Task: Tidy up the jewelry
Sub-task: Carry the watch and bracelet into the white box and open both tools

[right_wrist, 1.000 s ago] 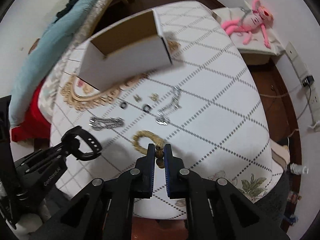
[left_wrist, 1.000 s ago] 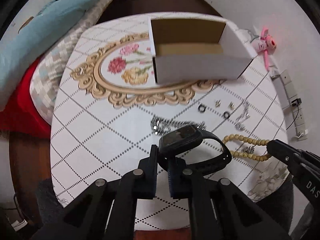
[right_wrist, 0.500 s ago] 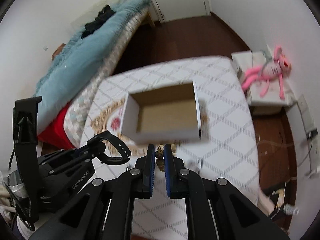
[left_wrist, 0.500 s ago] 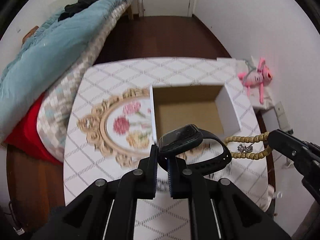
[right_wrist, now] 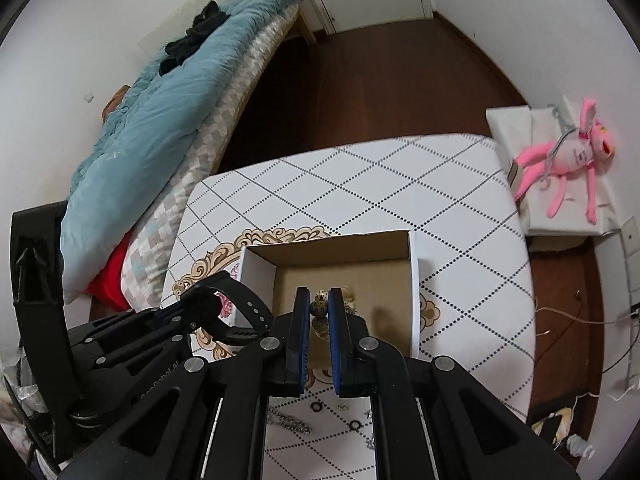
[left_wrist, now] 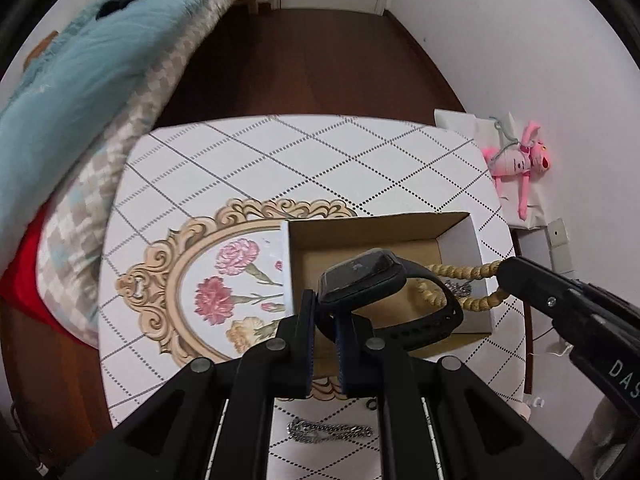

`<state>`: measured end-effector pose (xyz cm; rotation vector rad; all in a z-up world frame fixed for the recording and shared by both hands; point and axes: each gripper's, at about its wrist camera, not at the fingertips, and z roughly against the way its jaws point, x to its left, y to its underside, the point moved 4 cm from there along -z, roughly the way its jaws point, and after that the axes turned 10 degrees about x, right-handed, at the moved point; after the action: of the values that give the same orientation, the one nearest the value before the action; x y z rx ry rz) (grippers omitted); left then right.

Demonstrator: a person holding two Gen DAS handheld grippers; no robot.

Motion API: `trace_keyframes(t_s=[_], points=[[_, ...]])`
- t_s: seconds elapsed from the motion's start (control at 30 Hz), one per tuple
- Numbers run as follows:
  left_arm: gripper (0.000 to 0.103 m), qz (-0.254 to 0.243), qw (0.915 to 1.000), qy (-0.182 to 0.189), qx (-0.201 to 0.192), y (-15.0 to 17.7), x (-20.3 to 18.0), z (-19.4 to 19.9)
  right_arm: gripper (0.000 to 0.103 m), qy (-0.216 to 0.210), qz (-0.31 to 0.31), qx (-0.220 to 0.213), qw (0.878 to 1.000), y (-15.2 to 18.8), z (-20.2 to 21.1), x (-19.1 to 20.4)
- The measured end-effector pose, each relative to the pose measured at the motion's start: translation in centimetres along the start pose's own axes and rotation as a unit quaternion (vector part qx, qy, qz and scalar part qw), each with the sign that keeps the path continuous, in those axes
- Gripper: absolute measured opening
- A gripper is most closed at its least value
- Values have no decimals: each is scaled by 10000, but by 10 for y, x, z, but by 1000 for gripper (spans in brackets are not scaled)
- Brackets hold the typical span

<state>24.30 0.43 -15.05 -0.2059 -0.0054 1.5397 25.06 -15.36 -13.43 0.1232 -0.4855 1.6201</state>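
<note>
Two pieces are in the air at once, both over the box. My left tool is nearly shut, pinching the strap of the watch, whose face tilts up above the box's near left corner. My right tool is likewise nearly shut on a bead of the bracelet, and the loop dangles over the box's right side.

I judge the watch is the riskier drop: held so close to the left wall, it could catch the rim and tip out onto the table. The bracelet's hanging loop sits right next to the watch strap, so releasing carelessly might snag them together. A chain and small rings on the table near me remain to be collected.
</note>
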Motion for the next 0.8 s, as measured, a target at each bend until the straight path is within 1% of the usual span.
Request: trace_keyframes(t_s=[0.17,0.2,0.23,0.27,0.3,0.33,0.37,0.4,0.43,0.47,0.5,0.53,0.57,0.6,0.63,0.67,0.7,0.77,0.8], points=[[13,116,9990,237,355,-15,-1,-11,9,-34,-49,184,9998,-12,-19,-9],[17,175,9985,302,422,-18,0,-13,9,-28,-30,210,9998,-14,-22,-9],[22,223,9984,321,399,-21,1,-12,9,-44,26,290,9996,-18,-26,-8],[37,249,9987,303,325,-23,2,-9,10,-67,27,373,9993,-20,-29,-9],[61,279,9990,250,255,-25,4,-6,10,-80,1,460,9989,-22,-32,-11],[70,334,9991,196,169,-26,6,-3,10,-54,-5,548,9985,-24,-36,-13],[77,370,9992,158,62,-26,9,0,12,-32,-18,596,9982,-24,-37,-14],[78,380,9992,123,15,-26,11,2,24,10,-32,675,9977,-24,-39,-17],[78,401,9992,63,-15,-26,15,3,33,58,-40,692,9976,-24,-40,-19],[84,415,9991,-14,-46,-25,17,3,52,134,-53,671,9976,-23,-40,-21],[92,428,9989,-148,-98,-23,20,3,62,194,-46,644,9977,-21,-39,-23],[94,434,9985,-313,-149,-20,23,2,64,249,-40,614,9978,-19,-38,-25],[97,430,9981,-392,-186,-18,25,1,70,382,-47,589,9975,-16,-39,-27],[99,421,9976,-494,-233,-14,27,-2,80,628,-23,536,9966,-14,-39,-29],[100,407,9969,-617,-275,-10,29,-5,84,864,34,472,9951,-11,-38,-30],[103,374,9962,-720,-313,-6,30,-8,93,1101,80,434,9929,-8,-40,-32],[103,343,9958,-771,-354,-1,31,-12,96,1297,105,411,9906,-5,-41,-33],[103,313,9951,-856,-373,5,32,-18,97,1710,205,368,9844,2,-46,-34],[103,300,9950,-885,-363,9,33,-22,100,1886,249,352,9811,4,-48,-35]])
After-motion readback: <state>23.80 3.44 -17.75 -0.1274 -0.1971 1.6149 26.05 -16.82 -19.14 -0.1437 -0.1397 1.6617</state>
